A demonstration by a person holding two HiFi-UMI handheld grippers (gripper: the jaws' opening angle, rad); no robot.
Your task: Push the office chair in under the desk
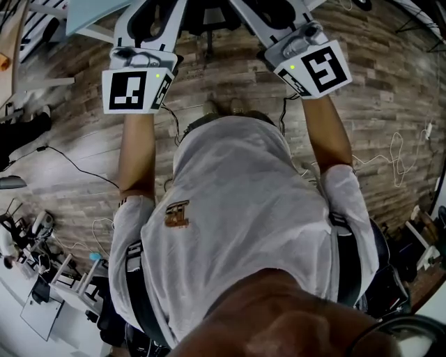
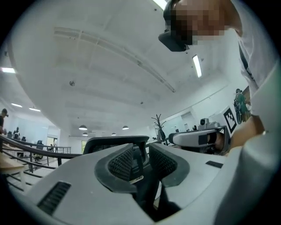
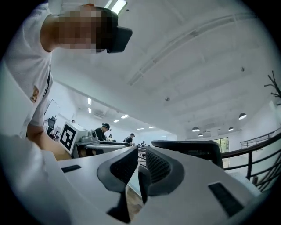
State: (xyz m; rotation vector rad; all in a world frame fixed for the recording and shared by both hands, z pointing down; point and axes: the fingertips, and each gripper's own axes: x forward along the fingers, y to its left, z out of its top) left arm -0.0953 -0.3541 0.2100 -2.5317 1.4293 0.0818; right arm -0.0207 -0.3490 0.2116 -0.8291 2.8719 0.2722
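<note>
The chair (image 1: 209,21) is seen ahead, beside the tabletop (image 1: 90,12). The left tongs (image 2: 141,154) and right tongs (image 3: 141,161) are clamped on its dark frame. Being stiff and likely wheeled, it is best pushed there evenly.

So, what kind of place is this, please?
Probably an open-plan office: a black mesh-backed office chair, other people working further back, and long ceiling lamps overhead.
</note>
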